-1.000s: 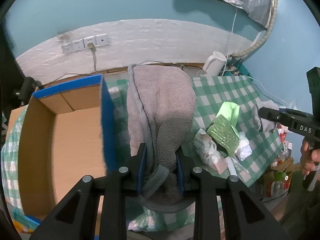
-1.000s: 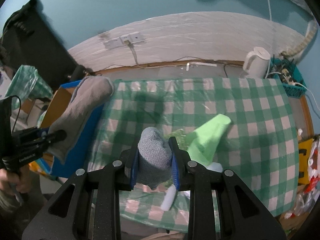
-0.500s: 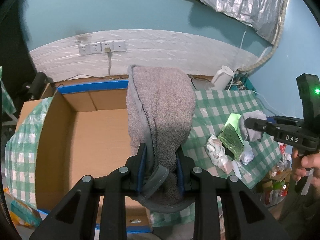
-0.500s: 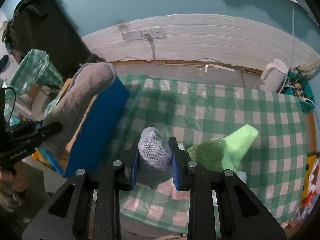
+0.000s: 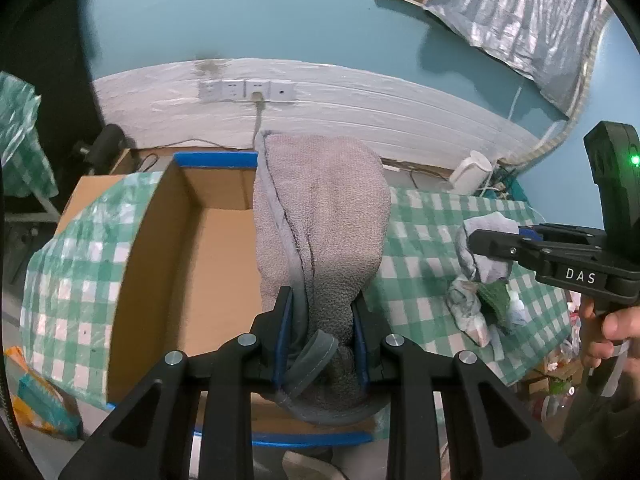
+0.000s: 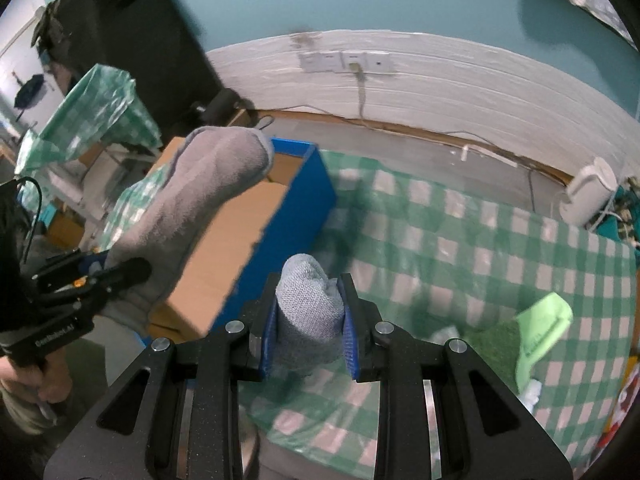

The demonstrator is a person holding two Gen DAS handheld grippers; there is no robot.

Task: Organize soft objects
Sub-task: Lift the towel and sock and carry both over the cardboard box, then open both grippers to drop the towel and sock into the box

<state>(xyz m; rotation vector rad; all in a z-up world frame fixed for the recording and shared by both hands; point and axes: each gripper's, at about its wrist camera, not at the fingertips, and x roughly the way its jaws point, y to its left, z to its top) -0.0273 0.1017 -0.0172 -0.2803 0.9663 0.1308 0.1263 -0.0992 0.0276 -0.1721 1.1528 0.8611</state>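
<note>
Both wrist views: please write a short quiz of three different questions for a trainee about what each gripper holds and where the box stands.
1. True or false: the left gripper is shut on a grey towel.
2. What does the right gripper hold?
A. green cloth
B. grey sock
C. kettle
3. Fill in: the cardboard box has ____ edging.

Key: 1 true; 2 B, the grey sock; 3 blue.

Grey towel (image 5: pixel 320 216) hangs above the cardboard box (image 5: pixel 208 248); bluish-grey sock (image 6: pixel 310 308) bunched.
</note>
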